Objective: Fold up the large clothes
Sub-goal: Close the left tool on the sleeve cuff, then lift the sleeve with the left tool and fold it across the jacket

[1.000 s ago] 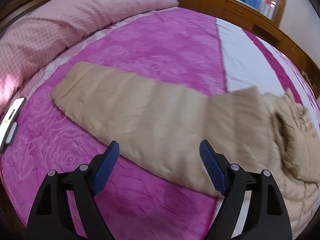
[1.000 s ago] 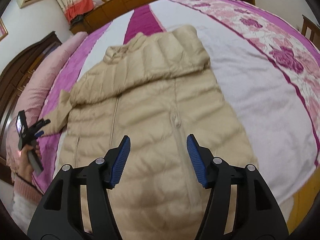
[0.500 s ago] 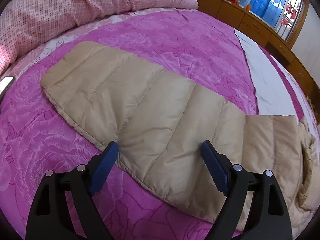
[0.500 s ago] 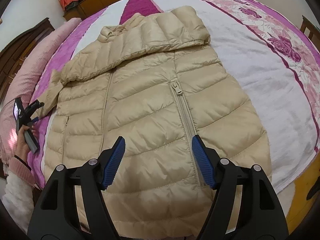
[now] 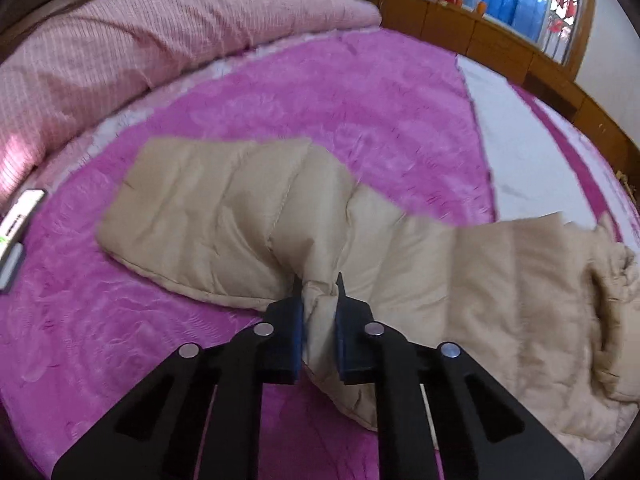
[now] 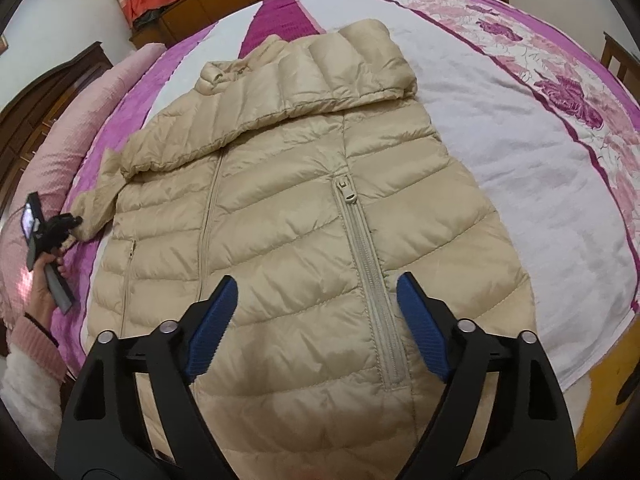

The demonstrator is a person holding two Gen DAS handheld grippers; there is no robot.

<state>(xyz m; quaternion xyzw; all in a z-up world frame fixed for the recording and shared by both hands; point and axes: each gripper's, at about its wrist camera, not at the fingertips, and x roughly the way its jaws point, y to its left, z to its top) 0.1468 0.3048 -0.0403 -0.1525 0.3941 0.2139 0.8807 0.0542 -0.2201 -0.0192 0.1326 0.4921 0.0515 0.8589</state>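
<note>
**Now: beige puffer jacket spread on the bed**

Nearest, the right gripper (image 6: 316,320), jaws opening and empty, hovers over the quilted beige jacket (image 6: 280,208), front up, zipped. At far left, the left gripper (image 5: 319,312) pinches its sleeve (image 5: 224,208) on the magenta blanket (image 5: 340,92).

Soft daylight, fisheye-warped edges, slight blur

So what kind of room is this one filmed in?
Most likely a home bedroom: a beige puffer jacket lies on a bed with a magenta floral blanket, a long pink pillow at its head, wooden cabinets beneath a window.
</note>
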